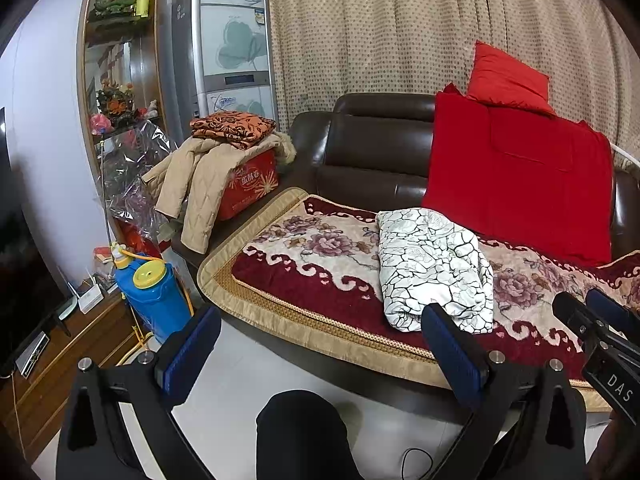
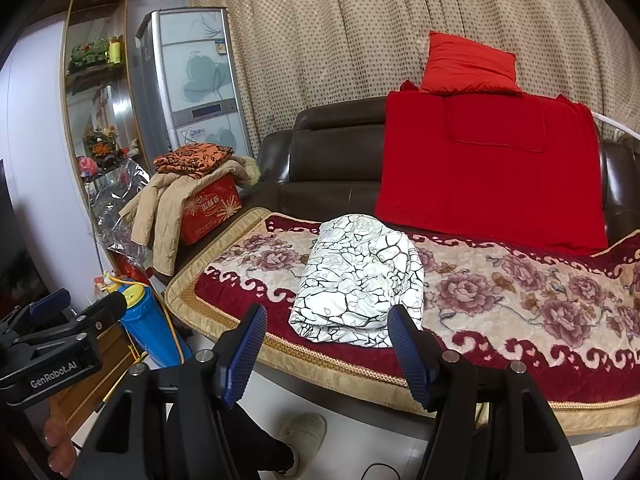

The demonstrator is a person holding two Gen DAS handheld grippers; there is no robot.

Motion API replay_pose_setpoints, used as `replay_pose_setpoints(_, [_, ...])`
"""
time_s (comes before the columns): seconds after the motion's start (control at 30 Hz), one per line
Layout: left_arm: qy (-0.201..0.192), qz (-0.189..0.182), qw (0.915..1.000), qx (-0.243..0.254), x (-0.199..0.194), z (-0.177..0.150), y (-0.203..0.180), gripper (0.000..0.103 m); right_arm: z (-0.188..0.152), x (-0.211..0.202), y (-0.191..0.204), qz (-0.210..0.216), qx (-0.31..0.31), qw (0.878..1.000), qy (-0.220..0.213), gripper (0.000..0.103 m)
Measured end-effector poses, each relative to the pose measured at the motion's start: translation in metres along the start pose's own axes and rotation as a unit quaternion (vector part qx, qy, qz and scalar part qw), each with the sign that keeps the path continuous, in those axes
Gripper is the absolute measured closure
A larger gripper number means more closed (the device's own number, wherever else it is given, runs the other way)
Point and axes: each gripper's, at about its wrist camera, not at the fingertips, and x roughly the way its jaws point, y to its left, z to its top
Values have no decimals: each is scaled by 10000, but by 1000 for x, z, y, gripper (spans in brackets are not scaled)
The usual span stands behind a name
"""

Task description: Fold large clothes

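Note:
A white cloth with a black crackle and rose print [image 1: 434, 270] lies folded into a thick bundle on the floral sofa cover [image 1: 320, 256]. It also shows in the right wrist view [image 2: 358, 280]. My left gripper [image 1: 320, 354] is open and empty, held in front of the sofa's front edge, left of the bundle. My right gripper [image 2: 328, 354] is open and empty, just in front of the bundle. The right gripper also shows at the right edge of the left wrist view [image 1: 592, 312]. The left gripper shows at the left edge of the right wrist view [image 2: 76, 304].
A brown leather sofa [image 2: 332, 160] carries a red blanket [image 2: 492, 168] and a red pillow [image 2: 468, 66]. A red box [image 2: 210, 208] with a beige coat and an orange cloth stands at its left end. A blue sprayer tank [image 2: 150, 328] stands on the floor. My leg [image 1: 300, 436] is below the grippers.

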Motion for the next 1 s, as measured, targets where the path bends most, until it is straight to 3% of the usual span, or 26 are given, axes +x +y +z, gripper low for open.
replay_pose_setpoints(1.0, [-21,-22,9998,211,7,0,-1,3,-2,12,-2,78,-1,9999,112,36])
